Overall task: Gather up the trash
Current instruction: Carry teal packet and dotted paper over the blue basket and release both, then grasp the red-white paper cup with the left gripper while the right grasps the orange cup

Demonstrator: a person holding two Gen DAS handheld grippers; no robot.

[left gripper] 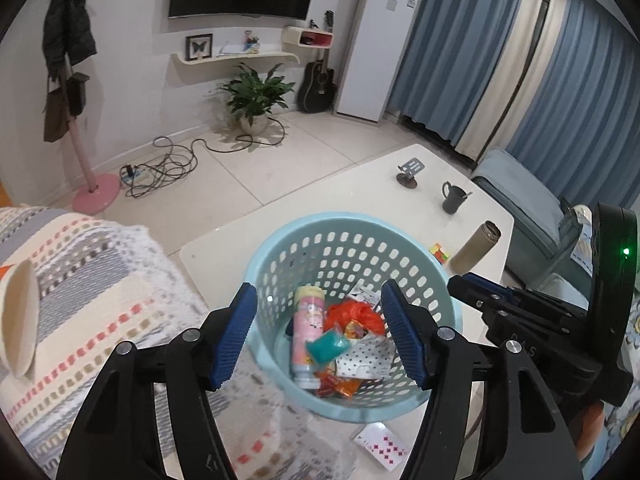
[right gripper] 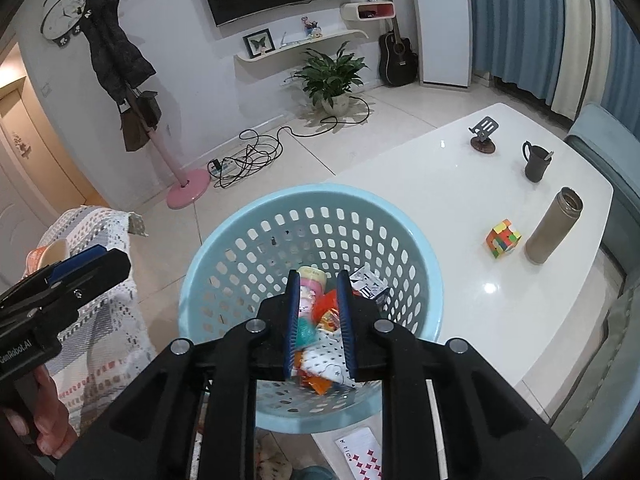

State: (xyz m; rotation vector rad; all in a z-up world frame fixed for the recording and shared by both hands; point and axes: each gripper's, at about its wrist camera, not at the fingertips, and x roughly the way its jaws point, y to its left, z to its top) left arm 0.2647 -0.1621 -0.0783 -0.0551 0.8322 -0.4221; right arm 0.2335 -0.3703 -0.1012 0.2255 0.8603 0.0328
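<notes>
Above the near end of a white tabletop (right gripper: 460,184), two pairs of tongs are hovering over a pale blue perforated basket (right gripper: 248,216) that is standing at the tabletop's near left corner. The left tongs (left gripper: 319,334) are gaping wide with nothing between their blue pads, the basket's contents showing through the gap. The right tongs (right gripper: 319,322) are standing at a narrow gap, also gripping nothing, their tips pointing down into the basket.

Trash is lying heaped on the basket floor: a pink bottle with a yellow cap (left gripper: 306,336) lying lengthwise, an orange plastic bag (left gripper: 354,314) just beside it on the right, a teal wrapper (left gripper: 328,344) resting across the bottle, and a white dotted wrapper (left gripper: 366,358) on the near right. Red and orange scraps are showing at the near edge of the heap, though what they are is hard to make out.

Farther right on the tabletop, a colourful puzzle cube (right gripper: 503,238) is sitting just beside a tan flask (right gripper: 554,226), with a dark mug (right gripper: 536,162) and a small phone stand (right gripper: 484,134) beyond them. A playing card (left gripper: 382,444) with red diamonds is lying on the near side of the basket. A patterned blanket (left gripper: 80,304) is filling the left.
</notes>
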